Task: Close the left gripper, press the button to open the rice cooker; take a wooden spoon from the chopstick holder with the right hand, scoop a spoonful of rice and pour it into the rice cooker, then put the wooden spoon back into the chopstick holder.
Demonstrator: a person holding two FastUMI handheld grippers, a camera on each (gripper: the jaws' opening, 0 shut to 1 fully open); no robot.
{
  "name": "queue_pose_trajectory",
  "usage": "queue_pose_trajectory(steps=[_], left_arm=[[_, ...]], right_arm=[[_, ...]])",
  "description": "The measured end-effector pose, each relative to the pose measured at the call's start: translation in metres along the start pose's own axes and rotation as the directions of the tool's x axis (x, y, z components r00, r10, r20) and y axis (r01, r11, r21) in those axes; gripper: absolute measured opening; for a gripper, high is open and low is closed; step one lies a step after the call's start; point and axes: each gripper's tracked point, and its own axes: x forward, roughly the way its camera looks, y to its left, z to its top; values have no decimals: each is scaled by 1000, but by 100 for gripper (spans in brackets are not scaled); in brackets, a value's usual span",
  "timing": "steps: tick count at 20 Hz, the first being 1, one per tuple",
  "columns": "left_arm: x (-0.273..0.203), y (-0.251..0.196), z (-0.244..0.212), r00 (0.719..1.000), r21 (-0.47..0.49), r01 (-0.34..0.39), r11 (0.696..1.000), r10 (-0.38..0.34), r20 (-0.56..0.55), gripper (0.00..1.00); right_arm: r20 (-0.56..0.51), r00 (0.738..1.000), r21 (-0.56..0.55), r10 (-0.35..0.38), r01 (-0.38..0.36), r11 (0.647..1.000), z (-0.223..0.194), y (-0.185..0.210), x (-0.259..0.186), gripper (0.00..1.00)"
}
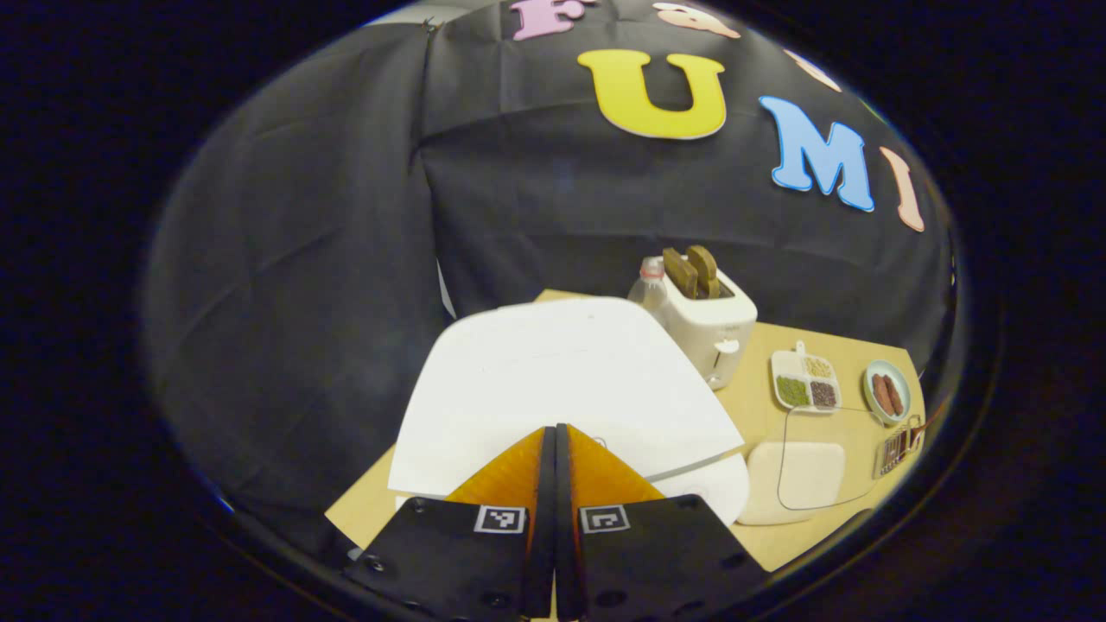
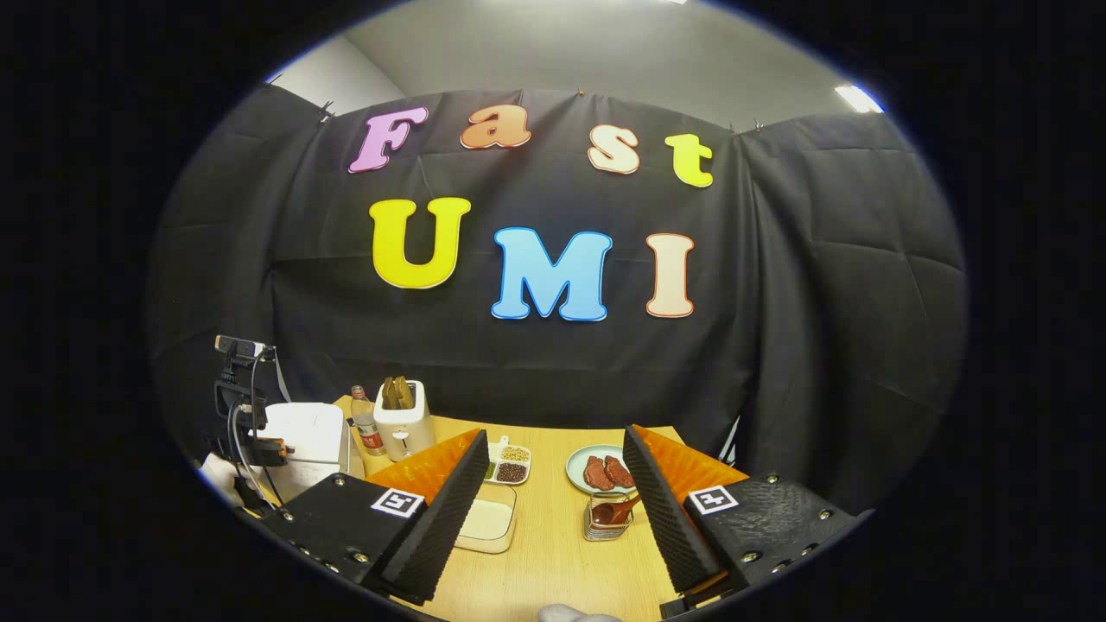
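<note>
Two fingers pressed together on left gripper (image 1: 554, 432): press squarely on rice cooker (image 1: 562, 380) button at table's left edge; right gripper (image 2: 553, 492) spread, waiting.

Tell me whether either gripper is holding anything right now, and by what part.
Nothing is held. The left gripper is shut on itself above the rice cooker; the right gripper is open, with the wooden spoon in the chopstick holder ahead.
</note>
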Motion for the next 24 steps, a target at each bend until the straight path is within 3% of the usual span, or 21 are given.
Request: queue_pose_trajectory(steps=[1,2,4,7,10,13,14,16,18,24], left_arm=[[-9,0,29,995,9,-12,1000,11,102,9],[-26,3,70,969,14,-40,999,35,244,9],[-73,-7,126,895,1,-10,1000,8,446,9],[-129,-17,159,841,0,48,999,-41,539,10],[-163,-28,162,831,-9,131,991,-105,547,10],[-196,-30,158,815,9,160,987,-137,563,13],[-207,-39,156,803,37,187,982,-175,569,21],[-226,-60,145,787,107,249,963,-265,558,60],[-250,-66,142,761,117,269,956,-285,583,100],[-291,-101,125,726,151,326,933,-349,593,99]], right_arm=[[17,1000,2,0,0,1000,3,-1,-1,95],[35,999,9,-1,1,1000,6,-2,-3,95],[57,998,28,8,-10,1000,10,1,-4,95],[87,996,35,-5,2,999,17,-3,-6,95],[91,996,44,-21,17,999,10,-8,-6,95],[51,997,39,-52,50,998,-11,-18,-4,95],[41,997,43,-63,62,997,-18,-22,-4,95],[25,996,63,-81,80,995,-34,-30,-2,95],[-9,996,84,-88,88,993,-61,-35,3,95],[-107,990,144,-95,110,983,-143,-64,32,95]])
